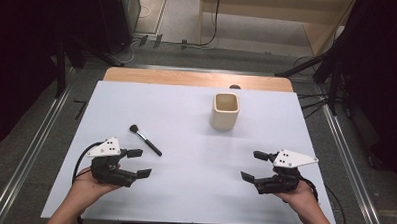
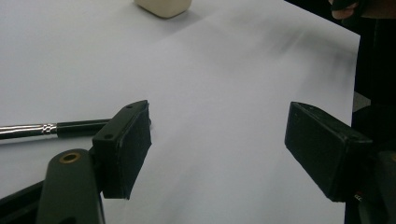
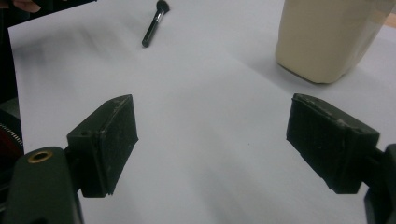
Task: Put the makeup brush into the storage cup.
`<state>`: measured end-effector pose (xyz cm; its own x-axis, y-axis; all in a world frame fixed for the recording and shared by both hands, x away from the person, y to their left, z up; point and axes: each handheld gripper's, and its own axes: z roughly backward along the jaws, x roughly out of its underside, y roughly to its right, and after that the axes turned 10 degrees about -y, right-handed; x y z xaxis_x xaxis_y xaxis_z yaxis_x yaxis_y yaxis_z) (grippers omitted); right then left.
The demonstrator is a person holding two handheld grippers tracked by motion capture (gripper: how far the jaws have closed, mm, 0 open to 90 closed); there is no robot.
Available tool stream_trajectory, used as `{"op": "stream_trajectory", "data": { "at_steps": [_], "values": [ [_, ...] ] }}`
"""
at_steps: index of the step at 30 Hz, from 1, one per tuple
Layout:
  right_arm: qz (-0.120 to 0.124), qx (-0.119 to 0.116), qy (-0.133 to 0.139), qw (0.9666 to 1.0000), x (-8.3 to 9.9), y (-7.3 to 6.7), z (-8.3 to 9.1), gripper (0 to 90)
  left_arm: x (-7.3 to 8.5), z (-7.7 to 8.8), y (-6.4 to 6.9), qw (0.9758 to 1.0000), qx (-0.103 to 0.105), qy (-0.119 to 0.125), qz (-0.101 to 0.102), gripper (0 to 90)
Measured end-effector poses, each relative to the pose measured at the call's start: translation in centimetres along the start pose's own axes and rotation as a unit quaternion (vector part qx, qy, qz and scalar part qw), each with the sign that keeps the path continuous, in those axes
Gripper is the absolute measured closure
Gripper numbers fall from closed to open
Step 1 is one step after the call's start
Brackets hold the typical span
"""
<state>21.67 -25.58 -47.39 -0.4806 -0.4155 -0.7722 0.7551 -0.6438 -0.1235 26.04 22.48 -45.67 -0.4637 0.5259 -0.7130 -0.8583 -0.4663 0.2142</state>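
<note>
Black-handled brush (image 1: 145, 139) lies flat on white table sheet (image 1: 183, 191), long axis diagonal: bristle head far-left, handle end near-right. Left gripper view cuts off bristles. Brush just beyond left gripper (image 1: 139, 163), apart from it. Both grippers spread, holding nothing; right gripper (image 1: 254, 166) well apart.

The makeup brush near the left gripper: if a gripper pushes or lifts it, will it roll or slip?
The makeup brush lies flat on the white table, and its thin, apparently round black handle would probably roll if nudged sideways. The glossy handle may slip between the jaws. It looks light and stiff, with only the bristle tip soft.
</note>
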Motion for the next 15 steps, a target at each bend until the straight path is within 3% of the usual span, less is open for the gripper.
{"op": "stream_trajectory", "data": {
  "at_steps": [15],
  "values": [
    [-0.001,-0.002,-0.001,1.0,0.03,-0.01,-0.02,17.4,0.05,0.01,-0.21,1.0,-0.001,-0.009,0.0,23.3]
  ]
}}
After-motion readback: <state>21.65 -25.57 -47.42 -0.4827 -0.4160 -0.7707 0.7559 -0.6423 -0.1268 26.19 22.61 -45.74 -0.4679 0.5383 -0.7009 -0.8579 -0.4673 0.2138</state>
